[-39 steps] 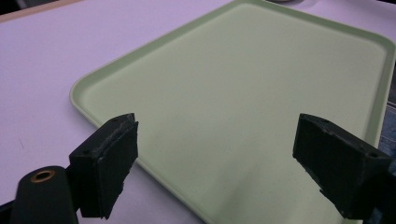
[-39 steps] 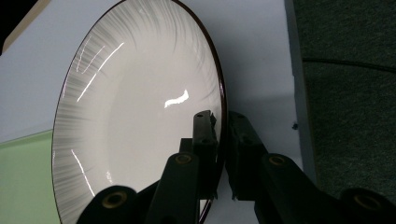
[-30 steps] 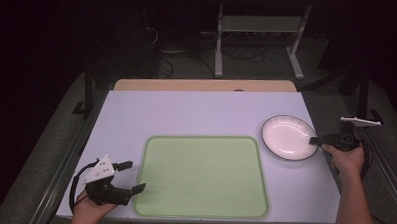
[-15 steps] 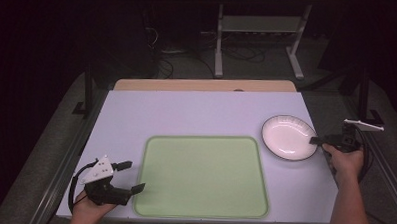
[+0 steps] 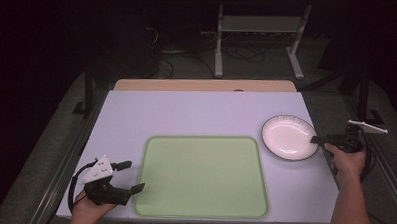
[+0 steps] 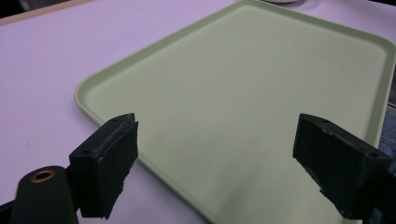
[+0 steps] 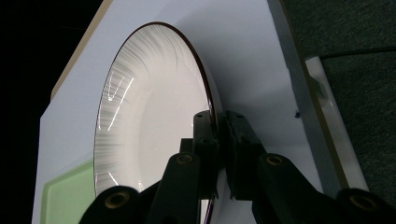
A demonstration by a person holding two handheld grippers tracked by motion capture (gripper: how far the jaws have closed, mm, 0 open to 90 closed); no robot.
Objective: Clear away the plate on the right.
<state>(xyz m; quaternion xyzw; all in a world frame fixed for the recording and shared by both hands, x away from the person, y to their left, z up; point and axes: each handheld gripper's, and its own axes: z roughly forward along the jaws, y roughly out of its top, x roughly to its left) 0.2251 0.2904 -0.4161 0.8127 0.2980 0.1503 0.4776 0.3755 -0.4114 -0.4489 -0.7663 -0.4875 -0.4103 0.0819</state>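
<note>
Plate [image 7: 154, 135] rim between right jaws

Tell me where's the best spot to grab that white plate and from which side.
Take the white plate by its thin raised rim on the side nearest the table's right edge, one jaw above and one below. It lies flat, so probably only the rim offers a pinch, and that side is open. The right gripper is already clamped there.
</note>
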